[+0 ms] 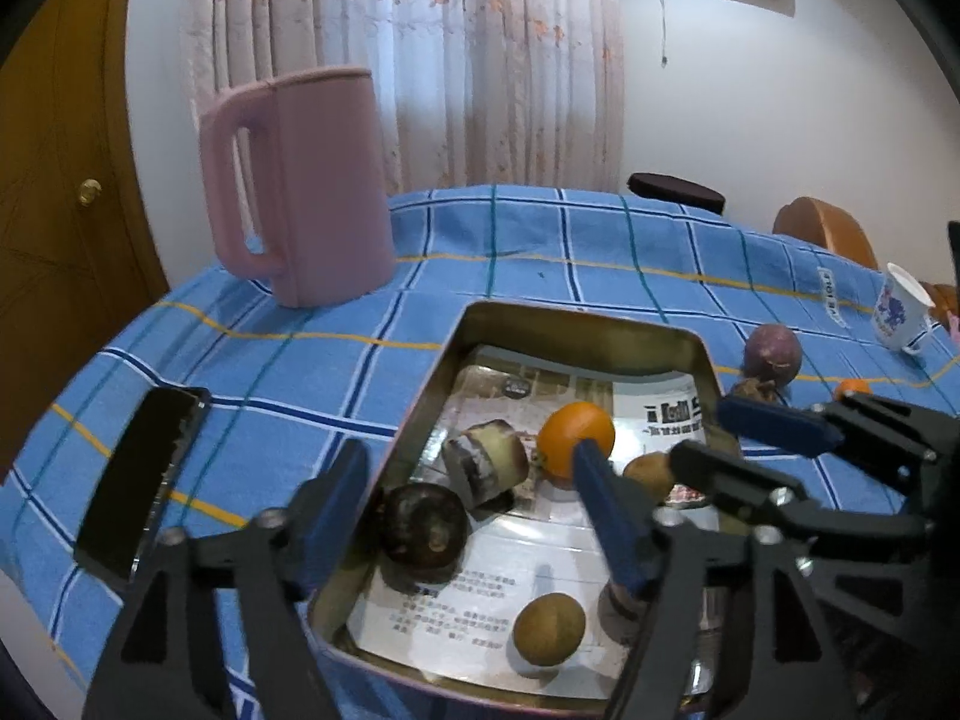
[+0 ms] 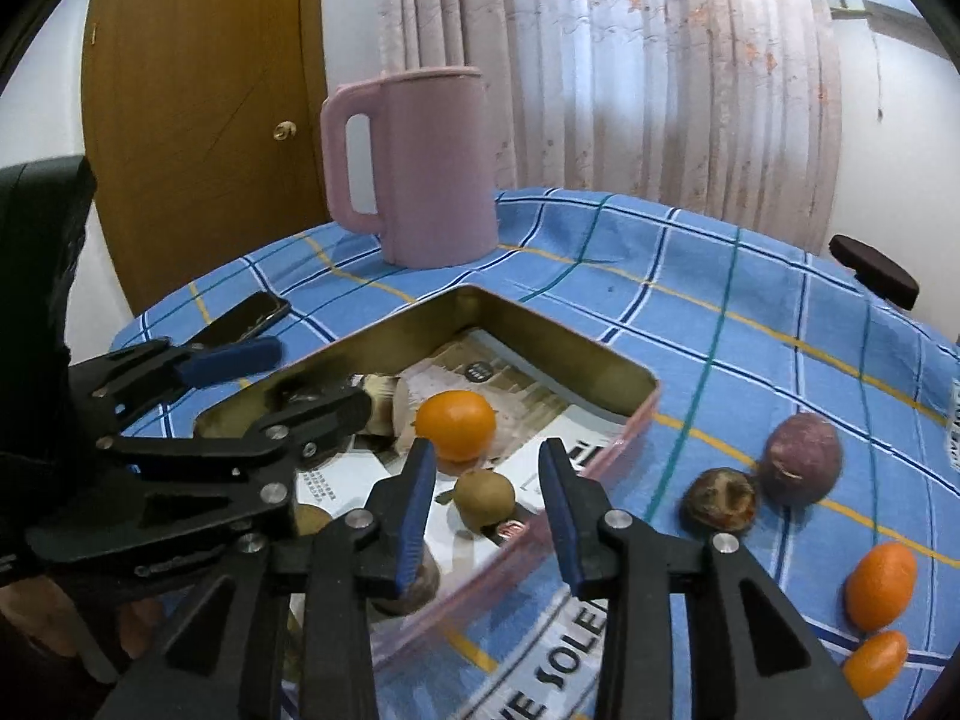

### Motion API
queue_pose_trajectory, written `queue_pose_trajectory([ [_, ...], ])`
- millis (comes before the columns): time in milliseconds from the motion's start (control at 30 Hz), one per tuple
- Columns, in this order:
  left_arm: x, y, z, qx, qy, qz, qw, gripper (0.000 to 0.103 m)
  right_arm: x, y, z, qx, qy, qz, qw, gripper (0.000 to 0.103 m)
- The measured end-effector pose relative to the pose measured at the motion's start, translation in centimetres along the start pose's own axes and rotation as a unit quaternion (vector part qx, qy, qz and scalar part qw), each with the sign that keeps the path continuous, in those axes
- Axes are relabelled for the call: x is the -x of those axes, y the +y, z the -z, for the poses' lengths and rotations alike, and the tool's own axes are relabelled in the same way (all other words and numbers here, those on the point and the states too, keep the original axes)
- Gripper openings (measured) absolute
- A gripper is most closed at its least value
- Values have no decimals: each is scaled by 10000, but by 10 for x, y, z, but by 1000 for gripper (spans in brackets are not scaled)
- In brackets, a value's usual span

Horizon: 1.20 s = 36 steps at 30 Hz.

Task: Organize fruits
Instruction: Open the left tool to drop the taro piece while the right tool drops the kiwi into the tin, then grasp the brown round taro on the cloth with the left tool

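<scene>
A pink jug with a side handle stands upright on the blue checked cloth covering the bench, a dark phone lies flat nearer its edge, a white printed paper cup sits tilted far right, and behind hang floral curtains beside a brown wooden door.

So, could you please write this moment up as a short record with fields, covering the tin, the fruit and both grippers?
tin: metal tin lined with printed paper, on the blue checked tablecloth
fruit in tin: orange fruit, dark round fruit, two small brown fruits
fruit outside tin: purple fruit, two orange fruits, brown piece
left gripper: open, over the tin
right gripper: open, brown fruit between the pads, untouched
also on table: pink jug, phone
</scene>
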<state>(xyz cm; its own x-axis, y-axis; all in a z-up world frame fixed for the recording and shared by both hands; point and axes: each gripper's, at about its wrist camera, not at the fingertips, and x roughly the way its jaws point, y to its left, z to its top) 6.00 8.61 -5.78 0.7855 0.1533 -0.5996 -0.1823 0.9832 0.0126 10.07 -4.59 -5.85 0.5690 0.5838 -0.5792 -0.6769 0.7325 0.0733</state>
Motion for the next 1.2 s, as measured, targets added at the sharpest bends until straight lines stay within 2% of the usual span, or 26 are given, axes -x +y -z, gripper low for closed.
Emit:
queue_pose_trajectory([
  [200,13,-4,-2,65,-183,128,9997,96,23,-8,5,-77,-163,221,9996,42],
  [300,18,-13,-2,-19,-249,235,9994,96,41,-19,16,-74,-162,547,9983,42],
  [433,20,-30,-2,-114,-276,406,9987,97,69,-60,37,-472,-2,1081,9930,42],
  [500,20,-40,-2,-158,-257,497,9983,97,80,-85,47,-715,85,1455,9867,42],
  [567,20,-54,-2,-250,-230,589,9977,97,89,-112,56,-1049,160,1647,9806,42],
  [733,24,-81,-1,-525,-222,697,9959,97,92,-142,67,-1433,368,1654,9751,42],
  [833,26,-97,-2,-669,-221,759,9946,97,87,-141,69,-1445,470,1501,9769,42],
  [1000,26,-116,-3,-866,-217,788,9929,97,82,-146,72,-1391,637,1641,9745,42],
  [1100,22,-125,-3,-908,-149,836,9922,97,82,-154,74,-1580,601,1470,9746,42],
  [1200,17,-133,-4,-960,-104,852,9917,97,80,-152,74,-1531,604,1504,9748,42],
])
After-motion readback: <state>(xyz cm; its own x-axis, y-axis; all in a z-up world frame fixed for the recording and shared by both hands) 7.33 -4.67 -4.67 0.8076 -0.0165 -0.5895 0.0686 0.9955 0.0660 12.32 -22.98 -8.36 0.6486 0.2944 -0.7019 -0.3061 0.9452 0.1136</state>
